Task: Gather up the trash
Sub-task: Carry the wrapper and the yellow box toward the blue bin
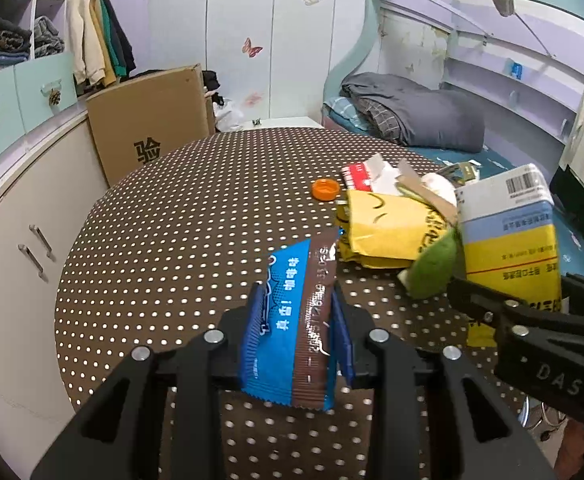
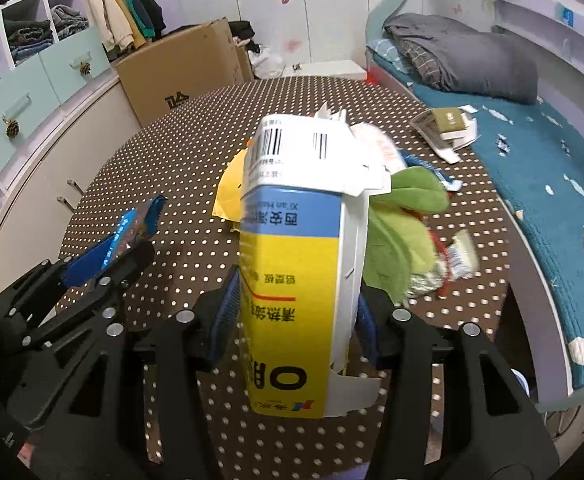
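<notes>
Blue foil with a brown stripe fills the middle of the left wrist view: a flat snack wrapper (image 1: 292, 320) stands pinched between the pads of the left hand-held gripper (image 1: 298, 320), jaws narrow on it, lifted above the brown polka-dot counter (image 1: 164, 232). It looks light, thin and slippery, and floppy above the pads, so a grip across its middle, as here, seems the safe place to hold it. Further back on the counter lie an orange bottle cap (image 1: 325, 189), a yellow paper bag (image 1: 388, 228) with a red-and-white packet (image 1: 358, 178) behind it, and a green plush scrap (image 1: 432, 268). At the right edge the right hand-held gripper (image 1: 508, 300) holds a yellow-and-blue medicine carton (image 1: 508, 232).

In the right wrist view that medicine carton (image 2: 296, 264) stands upright between the pads of the right hand-held gripper (image 2: 296, 320), which grip its lower half at a middling width, off the counter (image 2: 172, 152). It is thin card, probably empty and light, with loose open flaps at the bottom; its flat side walls are the firm places to squeeze, though hard pressure would likely crush it. The green plush scrap (image 2: 396, 240) hangs just beside it. To the left, the left hand-held gripper (image 2: 132, 248) carries the wrapper (image 2: 132, 232). Some papers (image 2: 444, 128) lie on the bed's (image 2: 540, 200) edge.
</notes>
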